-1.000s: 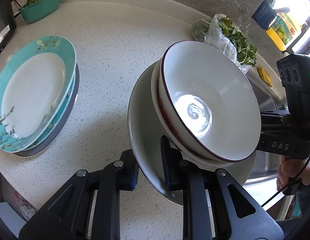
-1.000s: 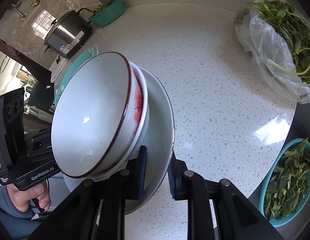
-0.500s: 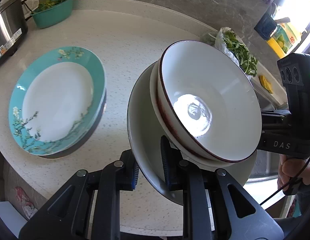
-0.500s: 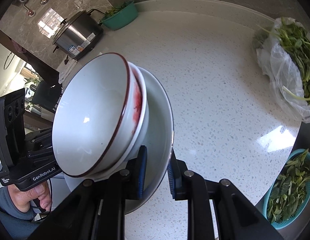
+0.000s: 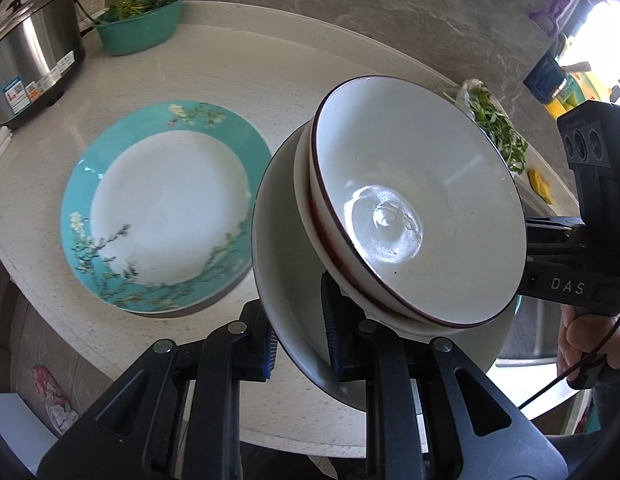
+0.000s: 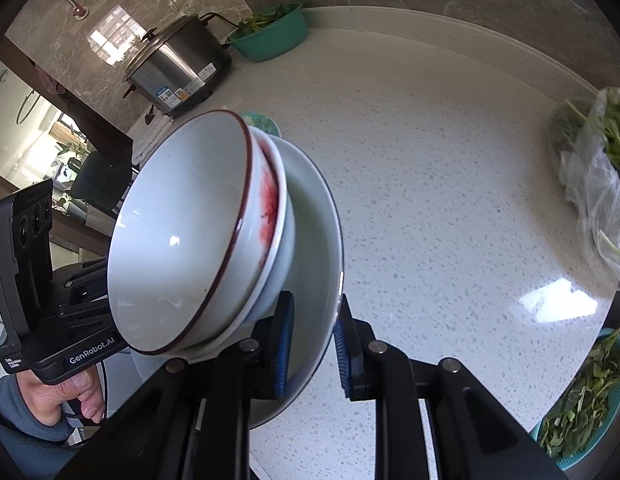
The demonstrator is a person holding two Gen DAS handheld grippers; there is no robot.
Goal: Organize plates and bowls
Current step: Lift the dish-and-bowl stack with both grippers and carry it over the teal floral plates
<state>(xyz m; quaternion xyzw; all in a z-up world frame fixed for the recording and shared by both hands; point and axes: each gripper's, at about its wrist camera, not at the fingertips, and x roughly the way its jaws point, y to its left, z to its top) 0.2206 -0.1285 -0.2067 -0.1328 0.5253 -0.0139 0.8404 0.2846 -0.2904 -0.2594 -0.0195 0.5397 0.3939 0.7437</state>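
Both grippers hold one stack in the air over the white counter: a large white plate (image 5: pixel 286 280) with two nested red-rimmed white bowls (image 5: pixel 414 216) on it. My left gripper (image 5: pixel 300 332) is shut on the plate's rim. My right gripper (image 6: pixel 312 346) is shut on the opposite rim of the plate (image 6: pixel 314 264), with the bowls (image 6: pixel 182 236) leaning left. A teal floral plate (image 5: pixel 166 208) lies on a grey plate on the counter, left of the held stack; only its edge (image 6: pixel 262 122) shows in the right wrist view.
A steel rice cooker (image 5: pixel 26 64) and a teal bowl of greens (image 5: pixel 138 24) stand at the back left. A plastic bag of greens (image 6: pixel 594 184) and a teal basket of greens (image 6: pixel 582 404) sit on the right. The counter edge curves near me.
The held stack has risen and pulled back from the counter, both grippers together. The teal plate now sits closer to the stack in the left wrist view.
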